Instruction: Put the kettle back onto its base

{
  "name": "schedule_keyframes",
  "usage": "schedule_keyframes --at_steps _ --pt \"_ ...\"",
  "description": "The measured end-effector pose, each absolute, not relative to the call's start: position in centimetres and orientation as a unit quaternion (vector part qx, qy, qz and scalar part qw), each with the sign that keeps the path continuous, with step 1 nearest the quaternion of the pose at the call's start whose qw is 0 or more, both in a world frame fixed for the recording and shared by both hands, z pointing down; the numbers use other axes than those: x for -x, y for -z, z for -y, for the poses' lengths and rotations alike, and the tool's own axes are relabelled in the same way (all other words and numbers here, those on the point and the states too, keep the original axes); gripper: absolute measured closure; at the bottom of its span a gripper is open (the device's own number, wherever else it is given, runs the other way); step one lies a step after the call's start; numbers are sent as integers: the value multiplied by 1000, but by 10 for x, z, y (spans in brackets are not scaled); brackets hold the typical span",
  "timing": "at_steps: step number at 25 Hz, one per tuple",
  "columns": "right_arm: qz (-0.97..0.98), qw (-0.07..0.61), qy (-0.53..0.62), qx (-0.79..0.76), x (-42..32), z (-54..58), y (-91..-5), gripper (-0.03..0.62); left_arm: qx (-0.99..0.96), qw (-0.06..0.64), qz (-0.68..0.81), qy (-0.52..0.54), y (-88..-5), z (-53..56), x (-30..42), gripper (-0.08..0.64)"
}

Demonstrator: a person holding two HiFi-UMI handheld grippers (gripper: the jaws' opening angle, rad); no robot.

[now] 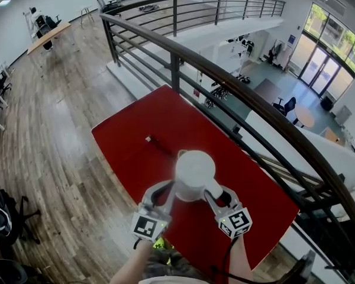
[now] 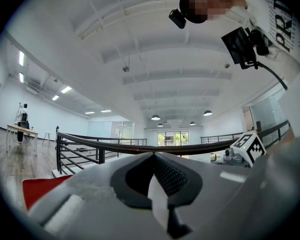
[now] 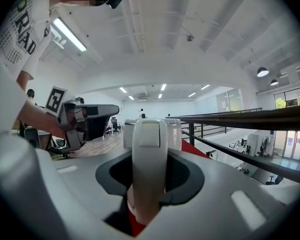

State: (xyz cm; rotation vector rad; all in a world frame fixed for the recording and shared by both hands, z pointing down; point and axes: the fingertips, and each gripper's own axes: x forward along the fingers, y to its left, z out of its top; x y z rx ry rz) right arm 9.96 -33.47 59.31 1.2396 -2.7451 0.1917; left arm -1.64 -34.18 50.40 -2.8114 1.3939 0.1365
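Note:
A white kettle [image 1: 195,173] is over the near half of the red table [image 1: 130,135], seen from above with its round lid up. My right gripper [image 1: 217,196] is at its near right side. In the right gripper view the kettle's upright white handle [image 3: 149,159] fills the slot between the jaws, so the right gripper [image 3: 149,189] is shut on it, with the kettle body [image 3: 174,130] just behind. My left gripper [image 1: 161,196] is close against the kettle's near left side, and its own view shows no kettle. No base shows in any view.
A thin dark cord [image 1: 158,145] with a small pale end lies on the table beyond the kettle. A dark metal railing [image 1: 236,87] runs along the table's far and right sides, with a drop to a lower floor behind it. Wooden floor lies to the left.

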Motion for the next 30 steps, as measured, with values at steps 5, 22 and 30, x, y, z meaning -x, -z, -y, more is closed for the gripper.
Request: schedule_keyframes --at_steps 5,22,30 --pt "893 65 -57 -441 -92 334 -592 465 891 -4 -451 -44 -503 345 17 568" --pt "795 102 -85 -592 -54 316 -594 466 888 -13 -458 -37 -512 342 16 568" --pt "781 87 -137 -603 -63 311 -607 465 888 -16 -457 -34 -512 338 17 568"
